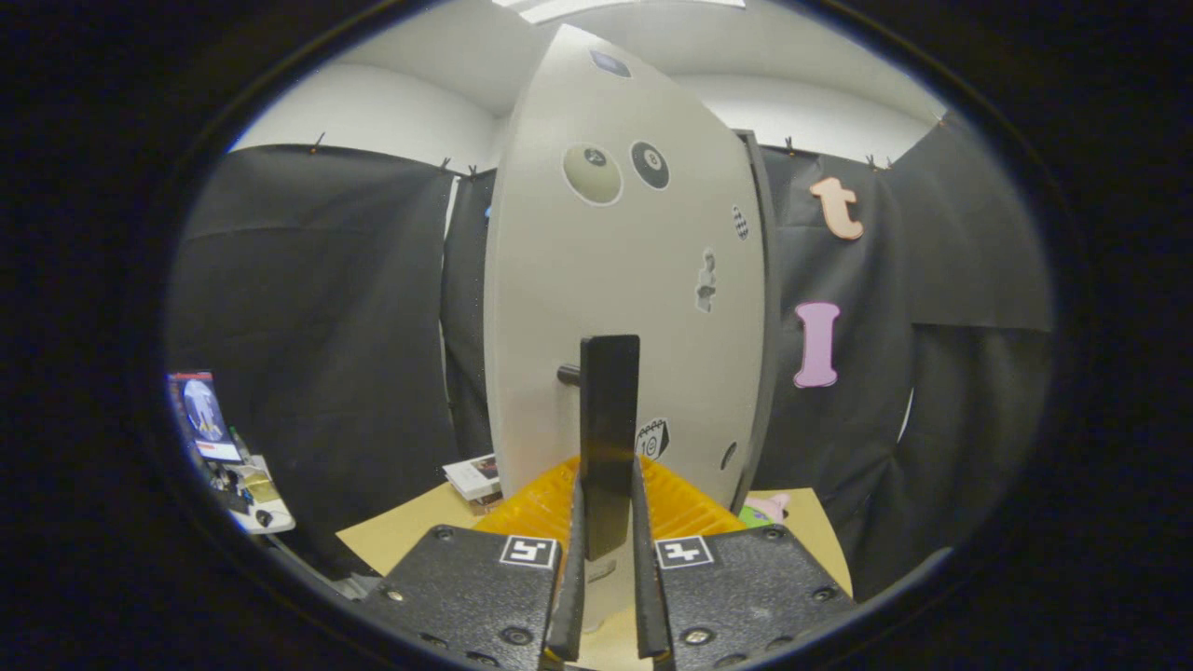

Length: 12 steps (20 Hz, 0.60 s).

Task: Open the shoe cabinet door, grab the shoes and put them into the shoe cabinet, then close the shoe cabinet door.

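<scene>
Black and stiff, the bar handle [610, 438] sits clamped between the claw [608, 559] fingers, standing off the pale cabinet door [624, 280] dead ahead. It looks rigid and light to swing; gripping mid-bar looks the surest hold.

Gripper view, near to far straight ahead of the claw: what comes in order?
Claw shut on handle → cabinet door → ceiling.
</scene>
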### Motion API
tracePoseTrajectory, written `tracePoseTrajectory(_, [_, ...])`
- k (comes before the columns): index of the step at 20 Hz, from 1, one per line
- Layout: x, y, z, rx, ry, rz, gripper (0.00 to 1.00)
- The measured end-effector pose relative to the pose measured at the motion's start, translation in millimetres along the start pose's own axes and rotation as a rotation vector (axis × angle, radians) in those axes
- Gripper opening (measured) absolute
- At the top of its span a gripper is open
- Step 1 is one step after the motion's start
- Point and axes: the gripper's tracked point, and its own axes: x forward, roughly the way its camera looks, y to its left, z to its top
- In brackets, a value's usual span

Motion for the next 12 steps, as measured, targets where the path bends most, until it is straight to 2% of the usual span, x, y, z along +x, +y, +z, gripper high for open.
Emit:
tracePoseTrajectory(5, [-22,-37,-1,0.010,-0.027,-0.056,0.22])
tracePoseTrajectory(12, [-41,-88,-2,0.015,-0.047,-0.154,0.11])
